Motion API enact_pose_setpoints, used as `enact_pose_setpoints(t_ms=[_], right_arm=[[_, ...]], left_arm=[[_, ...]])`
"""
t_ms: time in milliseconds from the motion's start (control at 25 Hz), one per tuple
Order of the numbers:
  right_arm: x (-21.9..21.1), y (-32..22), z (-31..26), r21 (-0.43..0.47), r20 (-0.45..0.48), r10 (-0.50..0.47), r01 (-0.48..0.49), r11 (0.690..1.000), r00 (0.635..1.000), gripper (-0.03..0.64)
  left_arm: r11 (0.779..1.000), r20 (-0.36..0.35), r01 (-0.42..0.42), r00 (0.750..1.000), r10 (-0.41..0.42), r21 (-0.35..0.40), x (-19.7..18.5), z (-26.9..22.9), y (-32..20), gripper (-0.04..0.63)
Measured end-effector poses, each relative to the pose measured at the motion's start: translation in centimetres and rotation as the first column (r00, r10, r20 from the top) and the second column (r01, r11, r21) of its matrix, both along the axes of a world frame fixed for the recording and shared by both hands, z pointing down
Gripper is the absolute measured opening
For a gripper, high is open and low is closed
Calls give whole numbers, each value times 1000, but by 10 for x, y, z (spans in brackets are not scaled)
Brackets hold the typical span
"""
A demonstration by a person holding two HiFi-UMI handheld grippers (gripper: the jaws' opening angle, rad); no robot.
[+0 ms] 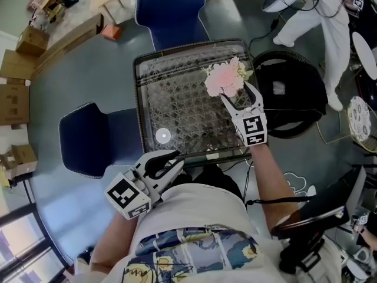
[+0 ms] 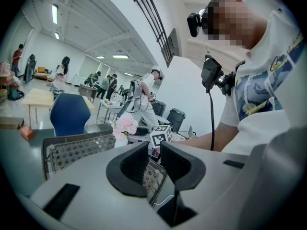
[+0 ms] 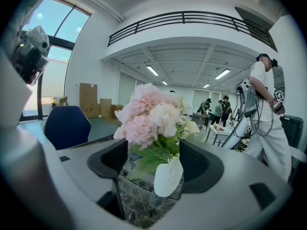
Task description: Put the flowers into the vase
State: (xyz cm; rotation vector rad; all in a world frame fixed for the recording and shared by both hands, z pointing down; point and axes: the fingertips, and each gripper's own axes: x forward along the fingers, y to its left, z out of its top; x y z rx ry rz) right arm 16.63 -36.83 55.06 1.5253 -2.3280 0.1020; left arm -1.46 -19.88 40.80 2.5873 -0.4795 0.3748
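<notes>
Pink flowers [image 1: 224, 78] stand in a small white vase [image 3: 168, 178] at the right of a metal mesh table [image 1: 177, 102]. In the head view the blooms hide the vase. My right gripper [image 1: 238, 93] is open, one jaw on each side of the vase [image 2: 121, 141] and stems, the vase closer to the right-hand jaw. In the right gripper view the flowers [image 3: 151, 114] rise just beyond the jaws. My left gripper [image 1: 175, 160] is shut with nothing in it, low at the table's near edge by the person's torso. The flowers [image 2: 125, 126] appear far ahead in the left gripper view.
A small white disc [image 1: 163, 135] lies on the mesh near the front left. Blue chairs stand beyond the table [image 1: 171, 7] and to its left [image 1: 88, 137]. A black round seat [image 1: 291, 93] is at the right. Other people stand in the room behind.
</notes>
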Motion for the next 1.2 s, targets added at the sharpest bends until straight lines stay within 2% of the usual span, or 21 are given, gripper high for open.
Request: enact_pose_setpoints(t_ms=[760, 1200], right_arm=[[11, 36, 3, -37, 4, -9, 9, 999, 1000, 314], [35, 73, 7, -111, 11, -105, 106, 988, 994, 311]], left_arm=[[1000, -2, -12, 1000, 12, 5, 17, -1, 7, 61], [999, 0, 48, 999, -48, 10, 43, 3, 17, 61]])
